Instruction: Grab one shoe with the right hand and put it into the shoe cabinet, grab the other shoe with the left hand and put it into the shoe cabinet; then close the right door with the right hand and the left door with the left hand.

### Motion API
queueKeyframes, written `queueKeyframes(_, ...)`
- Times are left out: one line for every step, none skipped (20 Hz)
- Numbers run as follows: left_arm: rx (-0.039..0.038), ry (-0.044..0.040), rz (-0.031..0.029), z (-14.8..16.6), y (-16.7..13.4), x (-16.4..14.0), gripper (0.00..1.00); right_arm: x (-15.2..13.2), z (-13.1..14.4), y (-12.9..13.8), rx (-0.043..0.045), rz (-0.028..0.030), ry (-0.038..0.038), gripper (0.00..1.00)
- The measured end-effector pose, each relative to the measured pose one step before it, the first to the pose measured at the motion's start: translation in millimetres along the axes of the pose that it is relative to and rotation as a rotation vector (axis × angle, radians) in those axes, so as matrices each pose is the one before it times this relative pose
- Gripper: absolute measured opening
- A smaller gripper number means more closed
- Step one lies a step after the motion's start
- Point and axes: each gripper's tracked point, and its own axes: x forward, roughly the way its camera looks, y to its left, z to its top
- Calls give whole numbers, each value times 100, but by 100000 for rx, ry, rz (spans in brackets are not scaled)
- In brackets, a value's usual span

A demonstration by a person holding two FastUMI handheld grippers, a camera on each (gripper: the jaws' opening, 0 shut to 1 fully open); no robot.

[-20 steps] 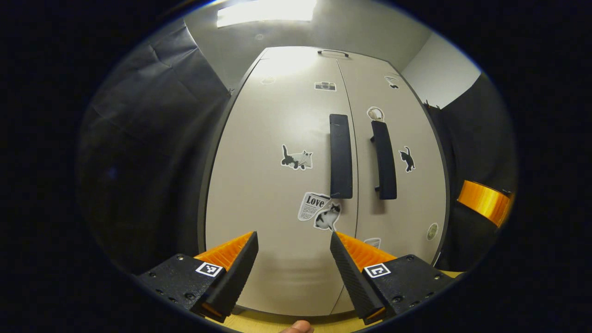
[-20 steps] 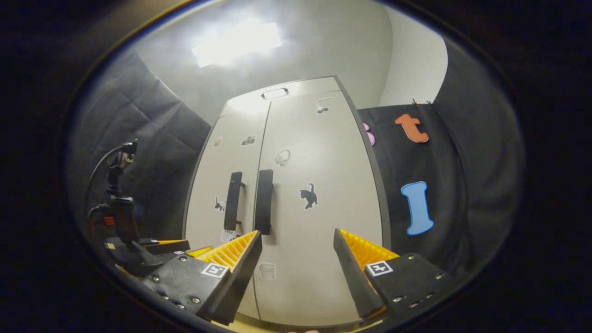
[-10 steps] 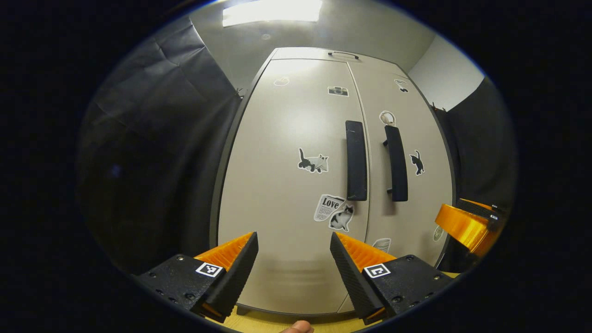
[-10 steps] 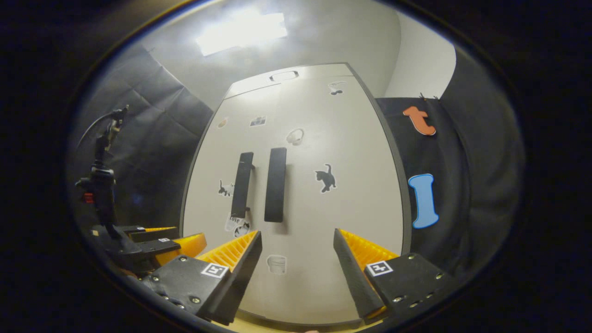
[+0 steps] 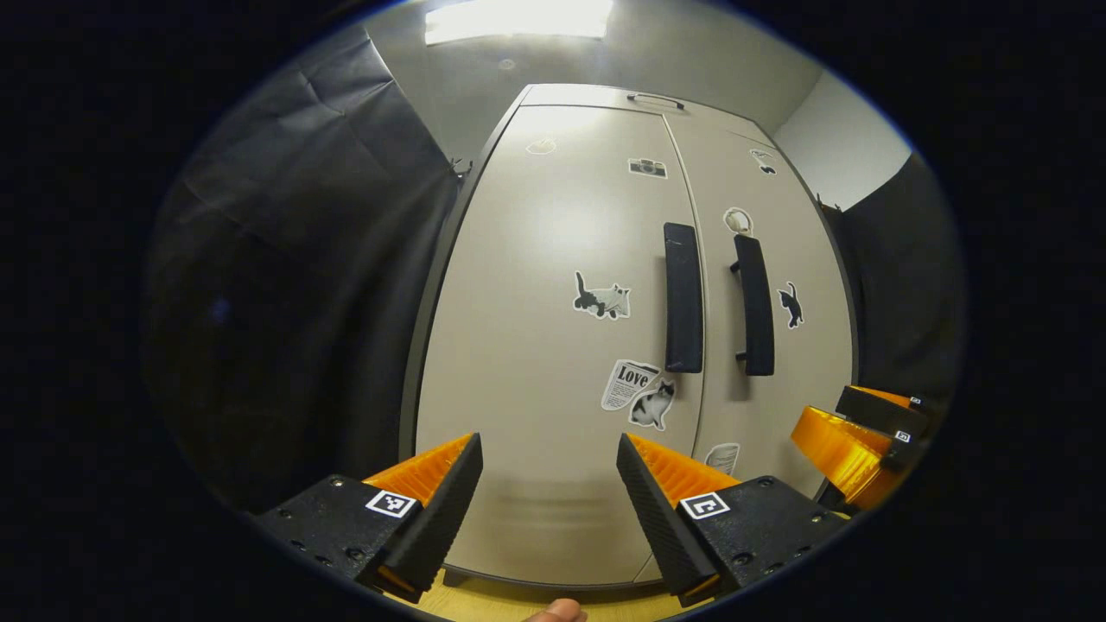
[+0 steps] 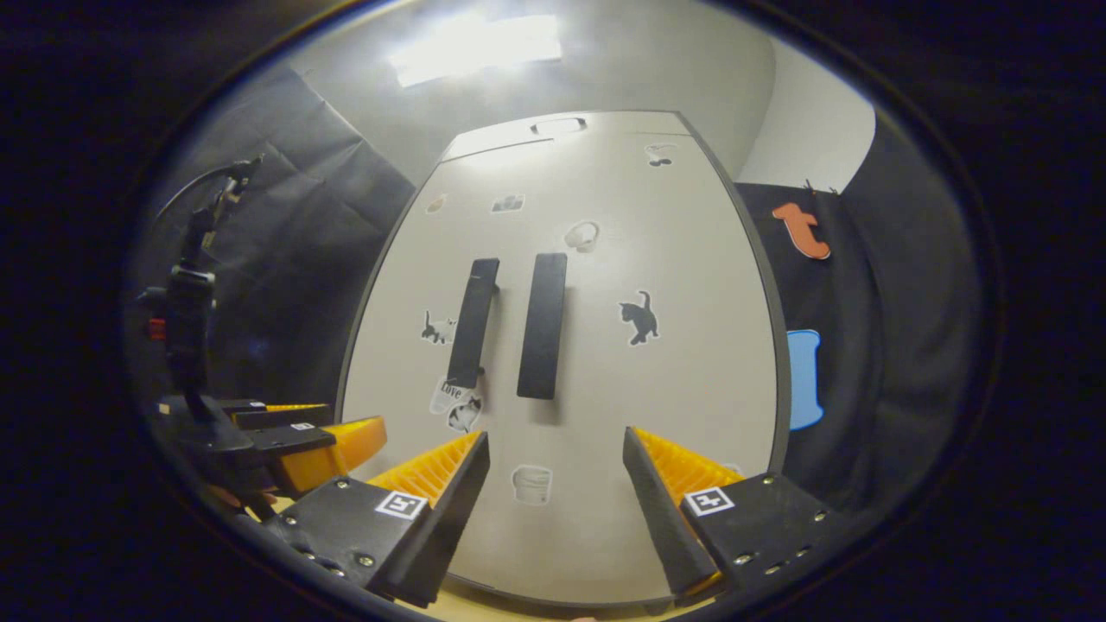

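Observation:
The shoe cabinet (image 5: pixel 553 345) (image 6: pixel 596 363) stands straight ahead with both beige doors shut flat, stickers scattered over them. Two black vertical handles sit side by side at the seam: left door handle (image 5: pixel 683 298) (image 6: pixel 473 322), right door handle (image 5: pixel 757 305) (image 6: pixel 543 325). My left gripper (image 5: pixel 549 471) hangs open in front of the left door, a short way off it, with nothing between its fingers. My right gripper (image 6: pixel 556 466) is open and empty before the right door. The left gripper (image 6: pixel 285 441) also appears at the lower left of the right gripper view, the right gripper (image 5: pixel 864 432) at the right edge of the left gripper view.
Black cloth walls (image 5: pixel 294 285) (image 6: pixel 873 345) flank the cabinet on both sides. A strip of light wooden floor (image 5: pixel 484 600) runs under the cabinet's base. A ceiling light (image 5: pixel 518 17) glares above. A fingertip (image 5: pixel 553 612) shows at the bottom of the left gripper view.
Both grippers have drawn back a little and swung; the cabinet slid rightward in both views. The other gripper shows more fully in each view. Doors stay shut.

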Motion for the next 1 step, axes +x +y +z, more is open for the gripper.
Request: queueKeyframes(-468,-40,-35,3,51,-39,95,7,-106,-14,12,106,339,93)
